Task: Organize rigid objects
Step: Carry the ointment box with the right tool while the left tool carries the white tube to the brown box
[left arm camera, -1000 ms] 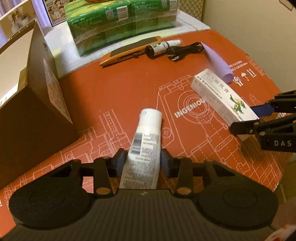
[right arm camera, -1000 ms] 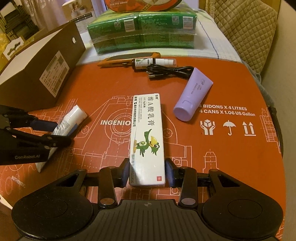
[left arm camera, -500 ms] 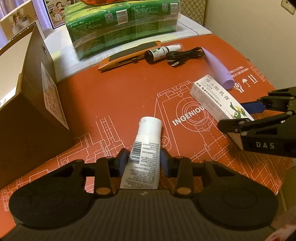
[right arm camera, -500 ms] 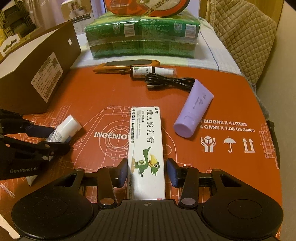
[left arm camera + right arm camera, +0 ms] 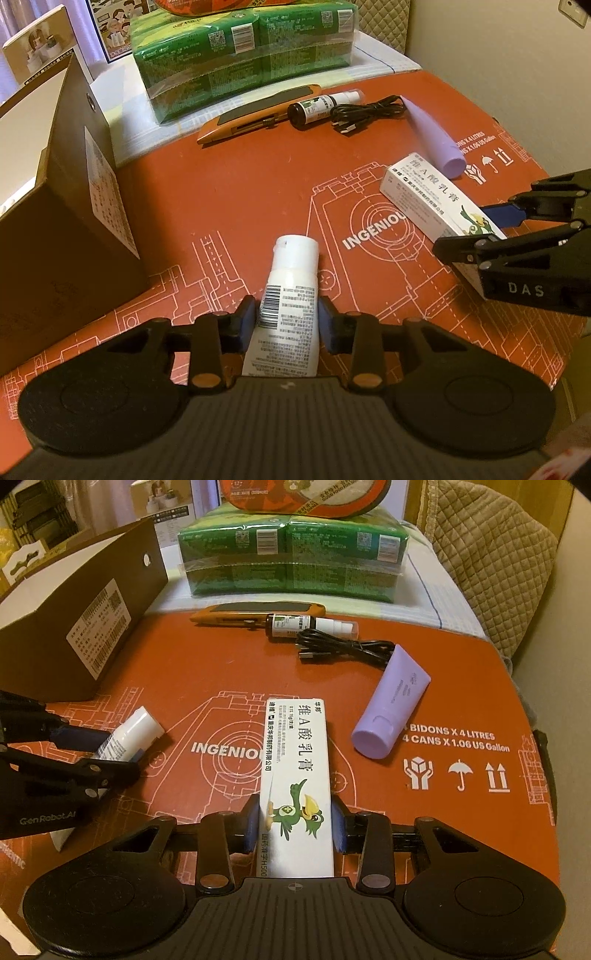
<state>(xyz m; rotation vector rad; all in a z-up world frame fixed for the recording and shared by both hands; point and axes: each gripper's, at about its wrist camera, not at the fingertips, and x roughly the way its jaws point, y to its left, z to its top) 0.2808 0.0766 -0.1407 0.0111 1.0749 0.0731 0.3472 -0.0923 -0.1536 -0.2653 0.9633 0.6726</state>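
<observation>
Lengthwise, white tube [image 5: 291, 295] and ointment box [image 5: 295, 790] point away.

Warm dim light. Plain cream wall [image 5: 498, 55] on right with wall switch plate [image 5: 574, 14] up top. Quilted beige cushion [image 5: 491, 565] behind. Purple curtain [image 5: 79, 44] far left.

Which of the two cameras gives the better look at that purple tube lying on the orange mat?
The right wrist view: the purple tube lies in full, cap towards the camera, apart from the white box. The left wrist view shows it far off and foreshortened.
</observation>
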